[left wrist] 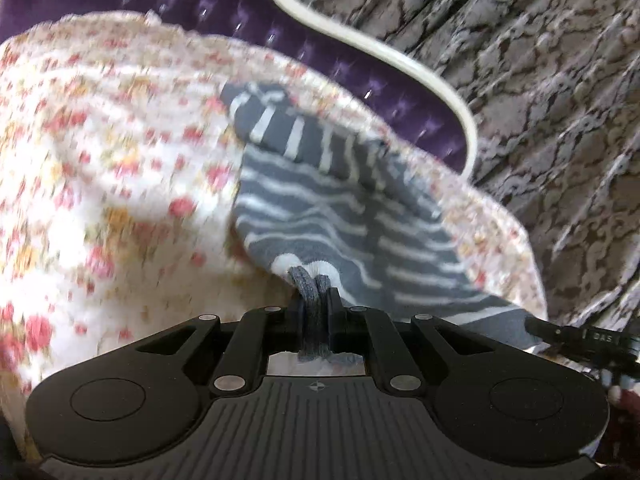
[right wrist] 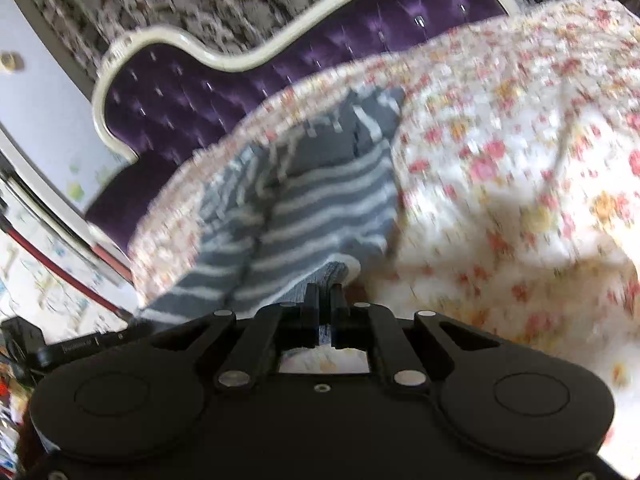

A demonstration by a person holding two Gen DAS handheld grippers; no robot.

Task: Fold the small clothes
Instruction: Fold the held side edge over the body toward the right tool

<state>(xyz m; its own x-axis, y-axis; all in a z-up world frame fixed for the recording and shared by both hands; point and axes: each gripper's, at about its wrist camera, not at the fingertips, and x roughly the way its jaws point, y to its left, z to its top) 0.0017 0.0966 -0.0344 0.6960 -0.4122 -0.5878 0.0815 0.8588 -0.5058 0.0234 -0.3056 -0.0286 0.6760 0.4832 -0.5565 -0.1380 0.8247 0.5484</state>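
Observation:
A small grey garment with white stripes (left wrist: pixel 320 216) lies stretched over the floral bedspread (left wrist: pixel 100 184). My left gripper (left wrist: pixel 314 300) is shut on its ribbed grey hem at one near corner. In the right wrist view the same striped garment (right wrist: pixel 312 208) runs away from me, and my right gripper (right wrist: pixel 325 300) is shut on the hem at the other near corner. The garment's far end is bunched and folded over near the bed's far edge. Both views are motion-blurred.
A purple tufted headboard (right wrist: pixel 180 96) with a cream curved frame (left wrist: pixel 400 52) stands behind the floral bedspread (right wrist: pixel 520 160). Grey patterned wallpaper (left wrist: pixel 540 80) is beyond it. The other gripper's black tip (left wrist: pixel 580 340) shows at the right edge.

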